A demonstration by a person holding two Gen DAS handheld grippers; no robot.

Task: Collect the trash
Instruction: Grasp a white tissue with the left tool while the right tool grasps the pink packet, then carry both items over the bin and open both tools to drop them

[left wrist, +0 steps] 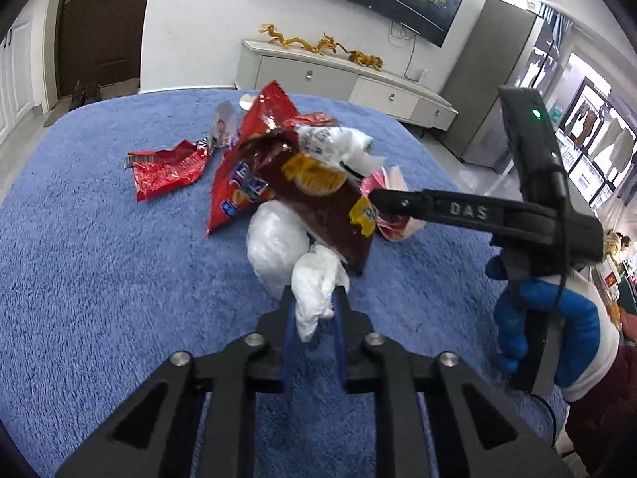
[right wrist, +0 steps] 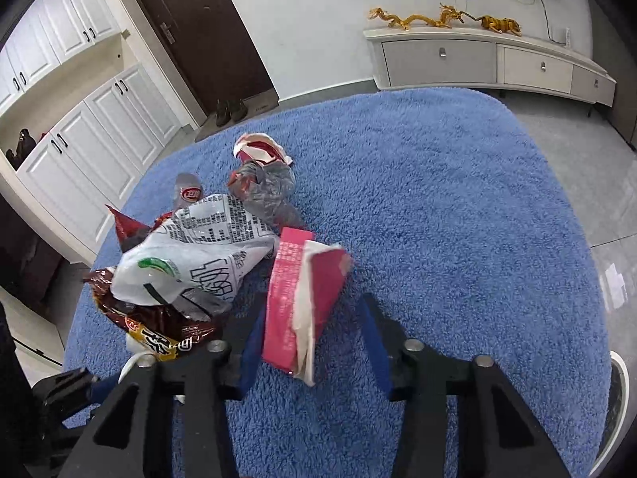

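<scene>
Trash lies in a pile on the blue carpet. My left gripper is shut on the twisted end of a white plastic bag. A dark brown snack bag and a white printed wrapper stick out of the pile, beside a red chip bag. A crumpled red wrapper lies apart to the left. My right gripper is open around a pink carton on the carpet. The right gripper also shows in the left wrist view, beside the brown bag.
A white TV cabinet with gold dragon figures stands against the far wall under a TV. A dark door and white cupboards are at the left. A crumpled grey wrapper and a red-white scrap lie further back on the carpet.
</scene>
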